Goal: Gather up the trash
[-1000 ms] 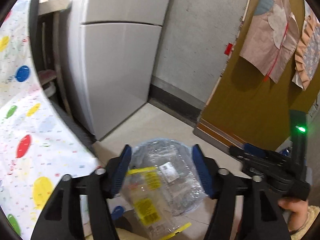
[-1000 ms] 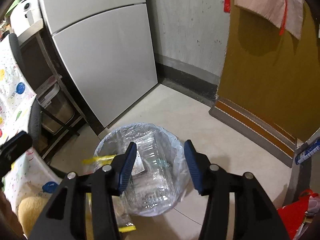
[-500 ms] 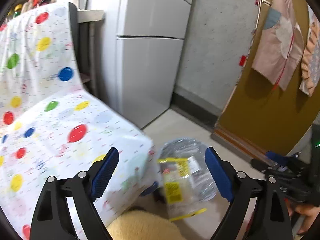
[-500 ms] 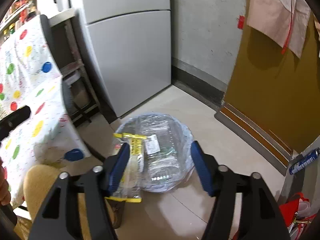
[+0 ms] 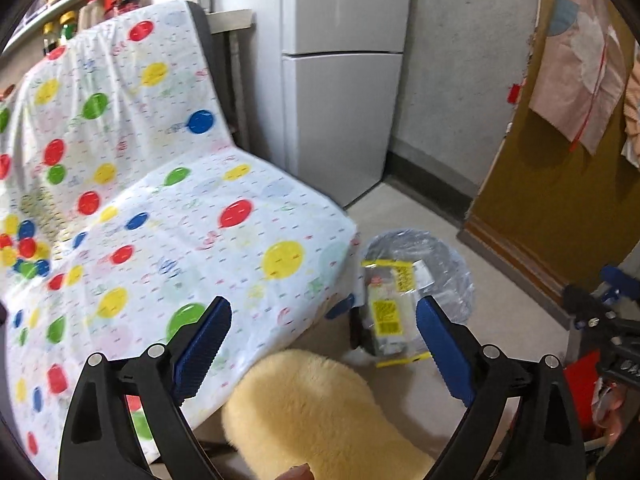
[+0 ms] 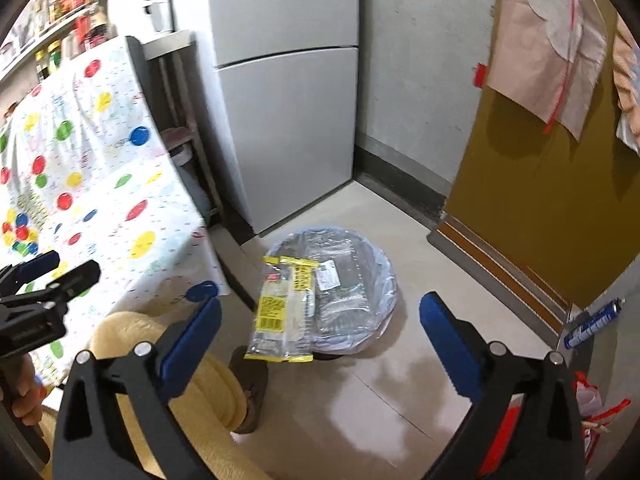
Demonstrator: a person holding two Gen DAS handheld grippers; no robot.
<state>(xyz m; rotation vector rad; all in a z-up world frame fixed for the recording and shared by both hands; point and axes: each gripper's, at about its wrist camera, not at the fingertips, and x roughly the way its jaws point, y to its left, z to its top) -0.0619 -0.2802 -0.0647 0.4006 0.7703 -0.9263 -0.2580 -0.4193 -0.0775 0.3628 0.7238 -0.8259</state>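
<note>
My left claw (image 5: 320, 344) stood wide open and held nothing, its blue pads (image 5: 202, 346) spread across the lower part of the frame. My right claw (image 6: 320, 344) was spread just as wide and was empty too.

The trash bin (image 6: 360, 276), lined with a clear bag, sat on the pale tiled floor (image 6: 384, 392) at the centre of the right view; in the left view the trash bin (image 5: 444, 260) lay right of centre. A clear wrapper with yellow labels (image 6: 286, 312) stuck up at the bin's left edge, leaning partly out over the rim. In the left view the same wrapper (image 5: 390, 312) showed between my pads, beyond them.

A counter covered in a white cloth with coloured dots (image 5: 160, 208) filled the left half of the left view, its corner close to the bin. A grey fridge (image 6: 288, 112) stood at upper centre, behind the bin. A brown door (image 6: 552, 208) took the right side. Something fluffy and yellow (image 5: 320, 412) lay at the bottom centre of the left view, beneath my claw.
</note>
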